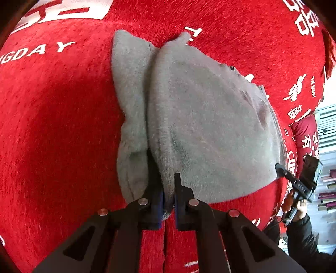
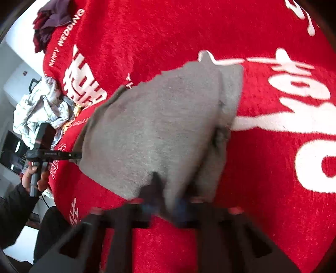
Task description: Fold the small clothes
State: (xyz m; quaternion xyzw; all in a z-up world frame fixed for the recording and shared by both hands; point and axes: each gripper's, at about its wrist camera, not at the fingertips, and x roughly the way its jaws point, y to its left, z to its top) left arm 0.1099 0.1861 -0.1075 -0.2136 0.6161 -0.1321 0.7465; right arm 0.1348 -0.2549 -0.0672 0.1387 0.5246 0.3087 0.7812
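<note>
A small grey fleece garment (image 1: 205,126) lies on a red blanket (image 1: 52,126), with one side folded over along a crease. My left gripper (image 1: 168,189) is shut on the garment's near edge at that crease. In the right wrist view the same garment (image 2: 151,130) fills the middle, and my right gripper (image 2: 166,189) is shut on its near edge; this view is blurred by motion. Each gripper shows in the other's view: the right one (image 1: 283,170) at the garment's far right corner, the left one (image 2: 77,155) at its left corner.
The red blanket with white lettering (image 2: 294,100) covers the whole work surface. A crumpled pale cloth (image 2: 42,105) and a dark purple bundle (image 2: 52,19) lie at the blanket's far left edge. Shelving (image 1: 327,130) stands beyond the right edge.
</note>
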